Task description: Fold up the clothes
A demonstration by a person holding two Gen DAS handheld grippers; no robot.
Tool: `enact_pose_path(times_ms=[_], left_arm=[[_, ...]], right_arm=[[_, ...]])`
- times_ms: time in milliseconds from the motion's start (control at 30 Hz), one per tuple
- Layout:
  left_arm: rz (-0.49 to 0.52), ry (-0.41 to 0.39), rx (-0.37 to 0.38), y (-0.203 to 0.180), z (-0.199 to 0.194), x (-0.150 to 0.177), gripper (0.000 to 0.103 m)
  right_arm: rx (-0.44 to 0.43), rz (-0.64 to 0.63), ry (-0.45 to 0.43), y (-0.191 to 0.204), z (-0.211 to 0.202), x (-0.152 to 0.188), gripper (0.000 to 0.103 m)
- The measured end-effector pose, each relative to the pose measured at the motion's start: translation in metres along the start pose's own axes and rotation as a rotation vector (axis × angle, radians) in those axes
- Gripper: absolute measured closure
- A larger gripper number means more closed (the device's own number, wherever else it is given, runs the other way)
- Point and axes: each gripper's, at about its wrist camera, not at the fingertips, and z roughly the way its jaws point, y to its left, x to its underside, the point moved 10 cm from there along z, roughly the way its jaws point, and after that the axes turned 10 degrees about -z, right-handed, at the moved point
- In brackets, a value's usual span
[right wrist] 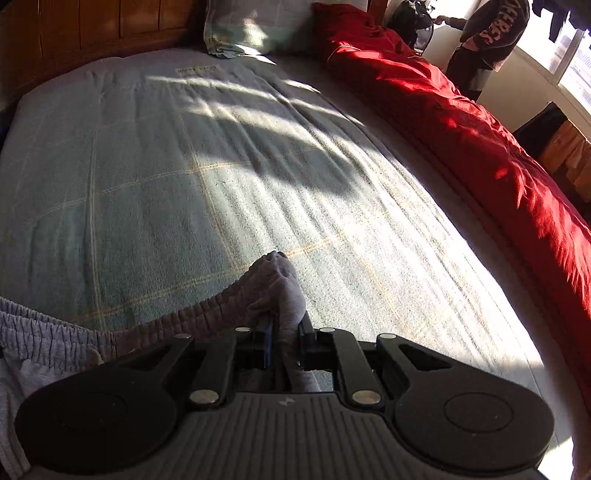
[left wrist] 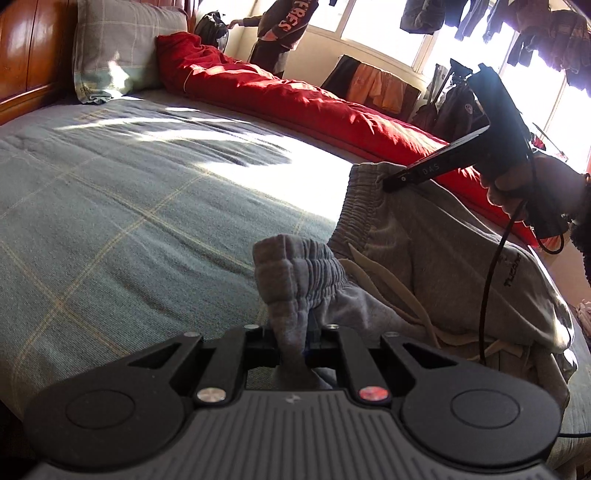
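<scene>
I've got the left gripper (left wrist: 291, 345) clenched on a bunch of the grey sweatpants (left wrist: 436, 266), right at the elastic waistband (left wrist: 314, 269), w/ the fabric pinched between the pads and poking up past them. The right gripper (right wrist: 286, 341) is also clamped on the waistband, at its other end; from the left wrist view I see it (left wrist: 391, 182) biting the far corner of the pants, w/ the person's hand (left wrist: 517, 192) wrapped round its handle and a black cable (left wrist: 491, 280) hanging down across the cloth.

The sweatpants sit at the near right of the bed (left wrist: 129, 206), waistband stretched between the two grippers, the rest heaped behind toward the near right edge. Cream drawstring (left wrist: 388, 280) lies loose over the front.

Bed's covered in a grey-green checked blanket. Red duvet (left wrist: 295, 96) runs along the far right side, pillow (left wrist: 122, 48) at the far left by the wooden headboard (left wrist: 33, 48). Another person (left wrist: 284, 29) stands beyond the bed near the window.
</scene>
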Motion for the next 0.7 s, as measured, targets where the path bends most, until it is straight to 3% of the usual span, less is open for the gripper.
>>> enact_pose_path(times_ms=[133, 400, 600, 700], left_arm=[[-0.020, -0.060, -0.015, 0.007, 0.009, -0.030, 0.095], [-0.083, -0.138, -0.028, 0.024, 0.028, -0.072, 0.095], [-0.118, -0.099, -0.068, 0.045, 0.053, -0.061, 0.095], [-0.143, -0.084, -0.083, 0.058, 0.063, -0.056, 0.095]], right_arm=[[0.058, 0.003, -0.046, -0.016, 0.011, -0.036, 0.089], [0.077, 0.058, -0.159, -0.043, 0.035, -0.099, 0.089], [0.045, 0.025, -0.138, -0.021, 0.081, -0.095, 0.089], [0.083, 0.022, -0.108, -0.023, 0.104, -0.086, 0.090]])
